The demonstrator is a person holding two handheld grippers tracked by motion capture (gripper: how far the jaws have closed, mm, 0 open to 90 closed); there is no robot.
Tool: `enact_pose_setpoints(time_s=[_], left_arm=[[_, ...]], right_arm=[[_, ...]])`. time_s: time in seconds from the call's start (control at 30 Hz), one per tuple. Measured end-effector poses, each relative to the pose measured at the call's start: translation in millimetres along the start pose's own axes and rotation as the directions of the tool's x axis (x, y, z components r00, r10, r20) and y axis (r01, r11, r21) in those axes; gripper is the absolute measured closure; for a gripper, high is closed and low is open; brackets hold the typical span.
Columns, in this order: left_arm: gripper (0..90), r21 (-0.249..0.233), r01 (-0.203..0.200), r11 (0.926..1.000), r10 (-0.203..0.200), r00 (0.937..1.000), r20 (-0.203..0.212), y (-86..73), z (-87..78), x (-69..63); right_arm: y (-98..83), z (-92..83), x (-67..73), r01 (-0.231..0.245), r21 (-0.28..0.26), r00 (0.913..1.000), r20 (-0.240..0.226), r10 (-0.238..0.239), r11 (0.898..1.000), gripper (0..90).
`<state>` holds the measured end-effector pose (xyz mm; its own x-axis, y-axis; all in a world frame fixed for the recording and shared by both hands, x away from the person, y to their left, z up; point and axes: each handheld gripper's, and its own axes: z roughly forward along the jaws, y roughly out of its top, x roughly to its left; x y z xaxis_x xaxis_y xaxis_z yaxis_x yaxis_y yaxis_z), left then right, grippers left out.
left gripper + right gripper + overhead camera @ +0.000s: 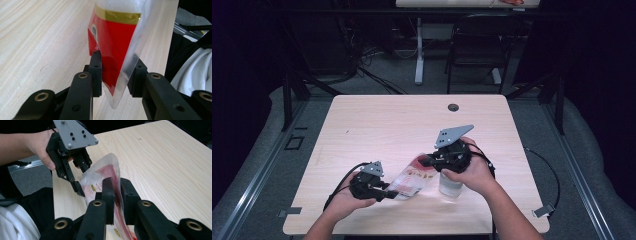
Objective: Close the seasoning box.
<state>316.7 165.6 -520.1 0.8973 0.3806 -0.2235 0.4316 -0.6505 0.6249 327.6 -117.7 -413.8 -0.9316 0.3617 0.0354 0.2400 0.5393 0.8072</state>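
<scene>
Black jaws of the left gripper (115, 75) are clamped on one end of a clear plastic pouch with red and gold printing (115, 42), and the right gripper (117, 195) is clamped on the other end, so the pouch is held stretched above the near edge of the light wooden table (377, 125). The step in hand is judged to be opening or emptying the pouch; steady opposing grips are called for next. A clear container (450, 185) beneath the right hand is largely hidden, and its contents cannot be made out.
</scene>
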Motion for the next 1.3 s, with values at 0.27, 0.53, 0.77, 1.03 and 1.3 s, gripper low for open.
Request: enact_pose_setpoints(time_s=[0.27,0.53,0.77,1.03,1.3], left_arm=[[70.3,-0.012,0.004,0.9999,-0.004,1.0000,-0.002,-0.3,-6.4,0.7],[70.4,-0.019,0.004,0.9998,-0.004,0.9999,-0.010,-0.3,-9.4,1.6],[70.6,-0.018,0.001,0.9998,-0.001,1.0000,-0.009,-0.1,-11.1,1.1],[70.6,-0.013,0.006,0.9999,-0.006,0.9999,-0.009,-0.6,-13.3,2.0],[70.8,-0.013,0.007,0.9999,-0.007,0.9999,-0.008,-0.2,-14.3,1.6]], right_arm=[[-5.4,-1.7,-1.9,-0.025,-0.033,0.9997,0.000,0.025,0.999,81.9],[-8.2,-2.9,-2.3,-0.030,-0.042,0.9995,0.012,0.030,0.999,80.2],[-10.6,-6.0,0.5,-0.018,-0.045,0.9990,0.039,0.019,0.999,76.1],[-23.7,-13.5,0.0,-0.035,-0.067,0.9968,0.069,0.039,0.997,72.6],[-35.0,-19.6,1.3,-0.041,-0.102,0.9955,0.082,0.049,0.994,79.8]])
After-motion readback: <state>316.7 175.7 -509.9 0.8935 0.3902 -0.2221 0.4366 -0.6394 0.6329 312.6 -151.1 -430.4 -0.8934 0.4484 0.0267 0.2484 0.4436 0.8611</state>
